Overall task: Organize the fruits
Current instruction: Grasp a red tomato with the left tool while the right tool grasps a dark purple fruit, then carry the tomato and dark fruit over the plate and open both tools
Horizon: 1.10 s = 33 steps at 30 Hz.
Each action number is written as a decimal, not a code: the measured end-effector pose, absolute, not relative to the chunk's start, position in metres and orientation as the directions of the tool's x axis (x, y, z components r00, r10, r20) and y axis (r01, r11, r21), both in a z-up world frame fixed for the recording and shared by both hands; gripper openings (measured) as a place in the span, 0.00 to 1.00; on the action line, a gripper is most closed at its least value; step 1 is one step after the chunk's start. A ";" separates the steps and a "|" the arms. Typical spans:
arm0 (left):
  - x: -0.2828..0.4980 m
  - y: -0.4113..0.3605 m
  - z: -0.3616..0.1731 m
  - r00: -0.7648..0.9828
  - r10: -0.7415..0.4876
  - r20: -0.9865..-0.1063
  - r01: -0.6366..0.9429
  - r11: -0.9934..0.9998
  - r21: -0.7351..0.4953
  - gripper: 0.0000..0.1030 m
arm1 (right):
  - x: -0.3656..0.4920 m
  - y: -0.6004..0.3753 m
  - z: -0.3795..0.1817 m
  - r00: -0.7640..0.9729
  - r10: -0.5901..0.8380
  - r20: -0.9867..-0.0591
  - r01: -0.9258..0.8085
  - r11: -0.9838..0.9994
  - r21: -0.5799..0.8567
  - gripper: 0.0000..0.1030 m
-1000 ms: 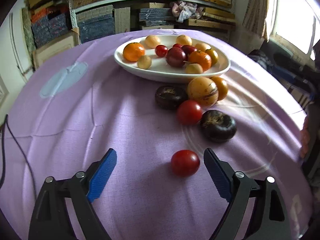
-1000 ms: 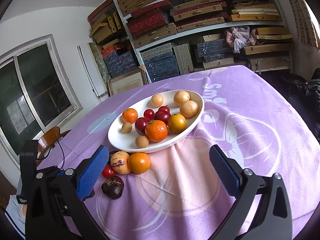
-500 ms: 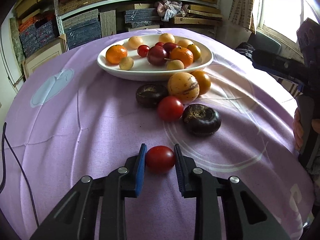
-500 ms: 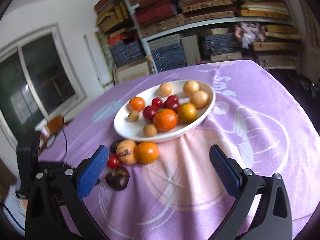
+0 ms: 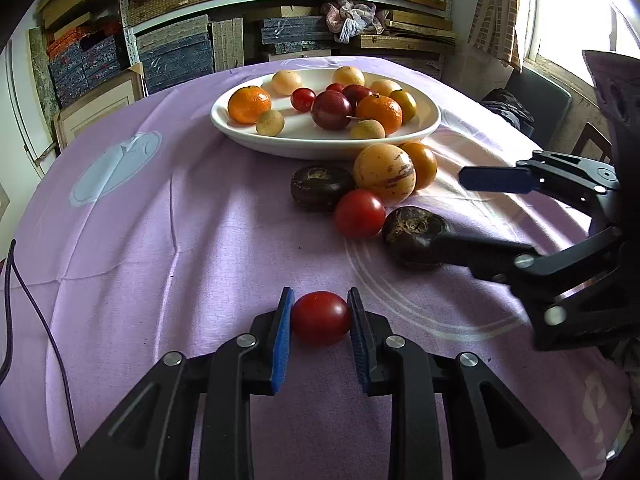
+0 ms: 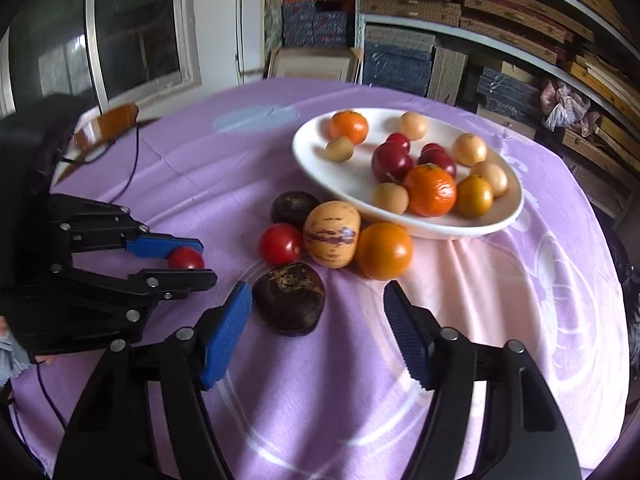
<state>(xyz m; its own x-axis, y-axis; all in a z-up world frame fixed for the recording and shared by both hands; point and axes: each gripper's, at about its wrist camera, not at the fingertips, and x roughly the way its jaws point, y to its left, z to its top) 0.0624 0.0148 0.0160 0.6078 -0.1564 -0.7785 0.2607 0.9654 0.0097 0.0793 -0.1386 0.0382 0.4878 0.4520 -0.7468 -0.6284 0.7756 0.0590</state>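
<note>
My left gripper [image 5: 320,320] is shut on a small red tomato [image 5: 320,318] near the front of the purple tablecloth; it also shows in the right wrist view [image 6: 185,258]. My right gripper [image 6: 316,328] is open, its jaws either side of a dark purple fruit [image 6: 289,297], which also shows in the left wrist view [image 5: 414,236]. Beside it lie a second red tomato [image 6: 280,243], a striped yellow melon [image 6: 331,234], an orange fruit [image 6: 384,251] and another dark fruit [image 6: 294,208]. A white oval plate [image 6: 476,229] behind holds several fruits.
The round table has a purple cloth [image 5: 160,240]. A dark cable [image 5: 36,312] runs over its left side. Shelves with stacked boxes [image 5: 280,20] stand behind the table. A window [image 6: 120,32] is at the left in the right wrist view.
My left gripper has closed on the small red tomato. My right gripper has swung down and left, close to the loose fruits, and now straddles the dark fruit.
</note>
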 end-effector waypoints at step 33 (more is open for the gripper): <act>0.062 0.016 0.016 0.614 -0.147 -0.775 0.249 0.968 0.014 0.27 | 0.068 -0.101 0.023 0.495 0.345 -0.798 -0.663 0.743 -0.090 0.42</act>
<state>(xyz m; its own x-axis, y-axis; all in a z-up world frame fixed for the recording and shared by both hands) 0.0617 0.0157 0.0161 0.6144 -0.1467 -0.7753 0.2489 0.9684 0.0141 0.0676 -0.1015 0.0230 0.4945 0.3451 -0.7977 -0.6631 0.7431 -0.0896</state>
